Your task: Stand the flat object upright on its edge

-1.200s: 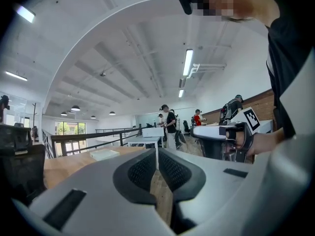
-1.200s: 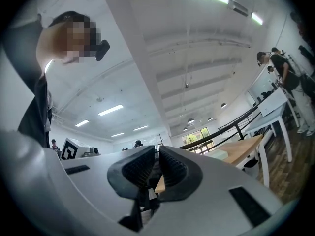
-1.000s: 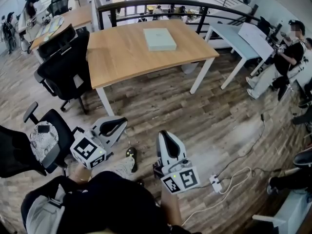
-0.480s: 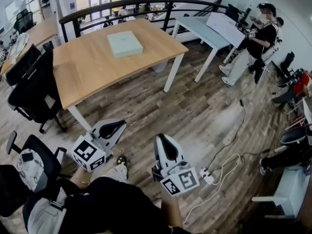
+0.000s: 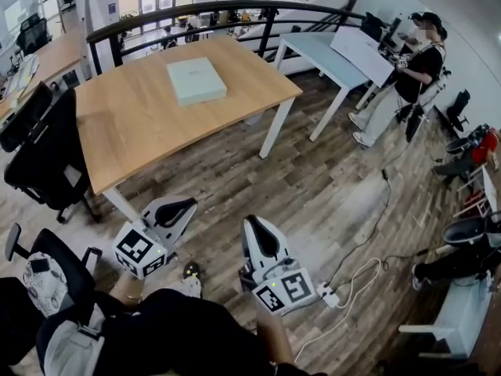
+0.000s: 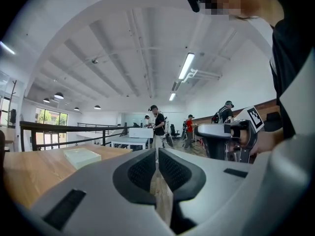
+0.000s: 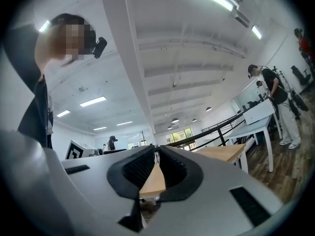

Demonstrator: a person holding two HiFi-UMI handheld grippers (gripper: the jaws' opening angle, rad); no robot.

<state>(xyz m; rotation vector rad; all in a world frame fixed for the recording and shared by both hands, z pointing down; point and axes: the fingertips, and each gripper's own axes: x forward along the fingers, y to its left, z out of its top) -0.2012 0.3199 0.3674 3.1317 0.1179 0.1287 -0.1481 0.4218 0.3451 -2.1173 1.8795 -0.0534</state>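
gripper views show left gripper (image 6: 156, 154), right gripper (image 7: 157, 155) fingers pressed together; head view, box (image 5: 196, 81) lying flat.

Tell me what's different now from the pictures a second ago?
The person wearing the camera has moved and turned, so the wooden table and the pale green flat box on it have slid left in the head view and look a bit nearer. Nothing was picked up or let go. The box still lies flat, and the left gripper and right gripper stay shut, empty and low in front.
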